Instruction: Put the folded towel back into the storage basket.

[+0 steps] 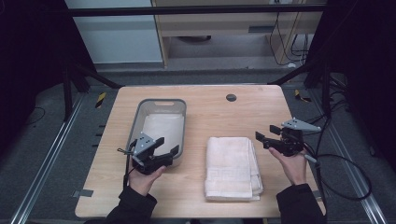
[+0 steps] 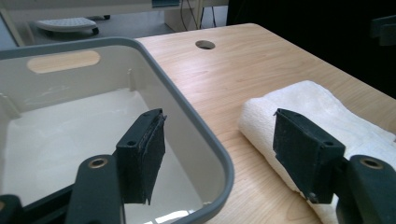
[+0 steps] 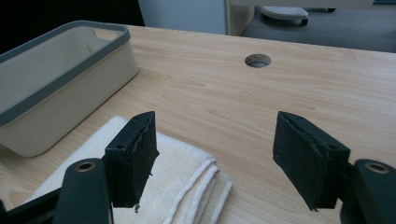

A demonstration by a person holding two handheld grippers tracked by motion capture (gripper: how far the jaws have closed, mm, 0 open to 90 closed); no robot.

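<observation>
Folded white towel [image 1: 232, 167]: lower centre of the high view, flat on the wooden table [image 1: 210, 109], well apart from either gripper's pads. Grey-rimmed bin [image 1: 161, 122]: left of centre, apparently empty, just left of the towel.

Left gripper [image 1: 167, 145]: lower left, over the bin's near right corner, jaws apart, nothing between. Right gripper [image 1: 267, 133]: right of the towel's upper edge, jaws apart, nothing held.

Step judged in hand: approach to the towel, probably for transfer to the bin. Advised: both grippers low at opposite towel edges, all layers caught, level lift.
</observation>
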